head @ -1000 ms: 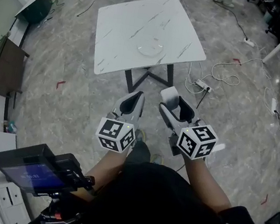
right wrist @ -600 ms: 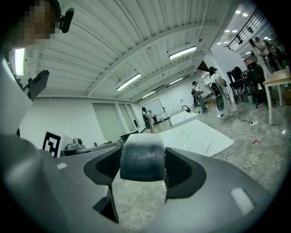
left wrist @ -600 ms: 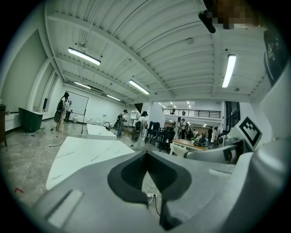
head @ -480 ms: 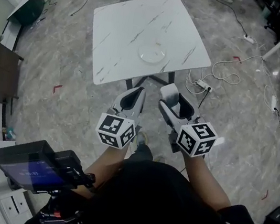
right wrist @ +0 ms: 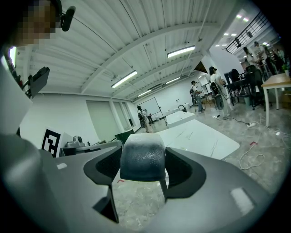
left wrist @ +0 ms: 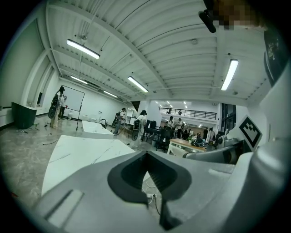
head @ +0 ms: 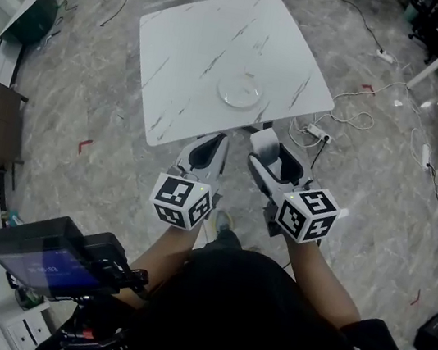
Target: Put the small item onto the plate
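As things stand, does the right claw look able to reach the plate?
Probably not yet. The right claw, shut on the small item, appears short of the near edge of the table, and the plate lies further in. Nothing blocks the way; stepping closer should help.

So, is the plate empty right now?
Empty: the plate on the table looks bare, and the small item sits clamped in the right gripper.

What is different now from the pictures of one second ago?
The table with the plate has come nearer in the head view: the person stepped toward it. Unchanged: the right gripper holds the small item, the left gripper is shut and empty.
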Action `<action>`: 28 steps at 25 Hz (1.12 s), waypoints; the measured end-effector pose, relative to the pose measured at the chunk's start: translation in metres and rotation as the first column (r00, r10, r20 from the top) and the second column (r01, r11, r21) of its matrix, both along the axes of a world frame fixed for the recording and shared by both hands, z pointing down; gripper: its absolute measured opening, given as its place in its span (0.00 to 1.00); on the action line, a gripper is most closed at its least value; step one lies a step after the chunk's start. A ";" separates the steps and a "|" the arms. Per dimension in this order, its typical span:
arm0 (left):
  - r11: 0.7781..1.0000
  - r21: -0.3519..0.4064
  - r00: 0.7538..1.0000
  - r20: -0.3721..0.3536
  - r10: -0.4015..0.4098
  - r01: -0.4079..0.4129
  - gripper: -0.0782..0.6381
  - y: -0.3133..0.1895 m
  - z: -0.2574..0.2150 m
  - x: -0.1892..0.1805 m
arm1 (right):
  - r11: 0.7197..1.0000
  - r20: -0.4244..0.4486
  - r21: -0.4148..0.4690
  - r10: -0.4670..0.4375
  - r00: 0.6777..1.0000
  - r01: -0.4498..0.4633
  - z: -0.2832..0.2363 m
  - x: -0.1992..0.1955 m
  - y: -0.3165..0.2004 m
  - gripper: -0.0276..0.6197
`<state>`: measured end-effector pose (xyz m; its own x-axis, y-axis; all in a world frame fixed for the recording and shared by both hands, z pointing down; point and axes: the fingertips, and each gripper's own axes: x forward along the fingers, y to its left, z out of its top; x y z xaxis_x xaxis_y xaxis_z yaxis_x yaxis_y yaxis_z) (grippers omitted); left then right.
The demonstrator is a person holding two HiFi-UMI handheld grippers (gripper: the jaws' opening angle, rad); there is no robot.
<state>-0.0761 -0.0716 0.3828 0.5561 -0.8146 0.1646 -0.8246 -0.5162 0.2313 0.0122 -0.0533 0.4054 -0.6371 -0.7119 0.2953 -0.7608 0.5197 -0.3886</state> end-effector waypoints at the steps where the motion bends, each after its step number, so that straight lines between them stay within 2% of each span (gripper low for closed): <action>1: 1.000 -0.002 1.000 -0.002 0.004 -0.004 0.11 -0.005 0.000 -0.003 | 1.000 -0.003 -0.002 0.003 1.000 -0.003 0.000 -0.003 -0.005 0.55; 13: 0.999 0.008 0.999 -0.025 0.037 -0.037 0.11 -0.022 0.007 -0.026 | 1.000 -0.032 0.002 0.017 0.999 -0.016 0.007 -0.032 -0.018 0.55; 21: 1.000 0.000 1.000 -0.019 0.020 -0.020 0.11 -0.039 0.008 -0.042 | 1.000 -0.051 0.009 -0.003 0.999 0.003 0.005 -0.048 -0.040 0.55; 28: 1.000 0.003 1.000 -0.002 0.005 -0.005 0.11 -0.066 0.008 -0.041 | 0.999 -0.053 0.005 -0.034 0.998 0.035 0.012 -0.049 -0.070 0.55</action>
<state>-0.1174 -0.1379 0.3906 0.5604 -0.8125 0.1608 -0.8216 -0.5209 0.2315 -0.0371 -0.1229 0.4177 -0.6450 -0.6918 0.3246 -0.7617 0.5482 -0.3453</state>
